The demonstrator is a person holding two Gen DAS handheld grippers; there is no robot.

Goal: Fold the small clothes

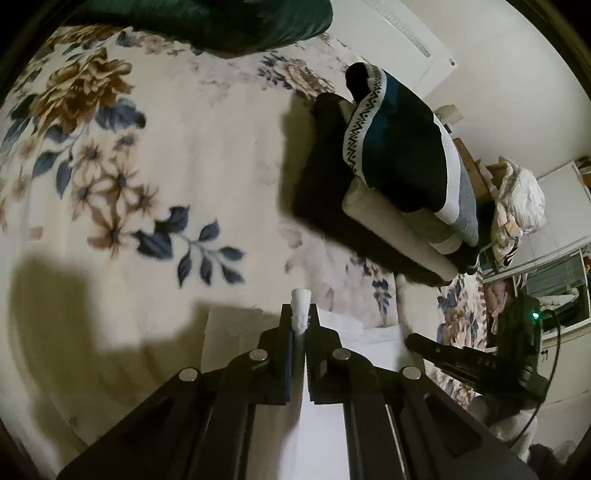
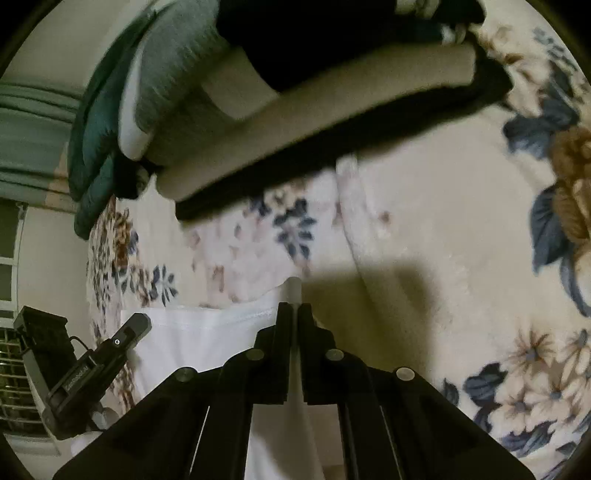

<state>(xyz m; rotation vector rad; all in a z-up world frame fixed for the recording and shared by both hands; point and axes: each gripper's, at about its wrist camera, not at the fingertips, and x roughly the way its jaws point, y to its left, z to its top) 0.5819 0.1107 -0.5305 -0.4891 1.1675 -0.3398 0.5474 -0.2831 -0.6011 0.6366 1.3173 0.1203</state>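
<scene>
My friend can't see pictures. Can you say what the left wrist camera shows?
The left gripper has its jaws shut on a white cloth, over a flowery blanket. A stack of folded clothes sits beyond, and the right gripper is alongside.

**Left gripper pinches white cloth over the bed**

The left gripper has its fingers closed on a bunched edge of a white cloth, which spreads out to the right and below. The right gripper reaches in at the cloth's right edge. Under them lies a floral blanket. On it, upper right, sits a stack of folded clothes, dark and beige, casting a hard shadow. A dark green pillow lies at the top.
</scene>
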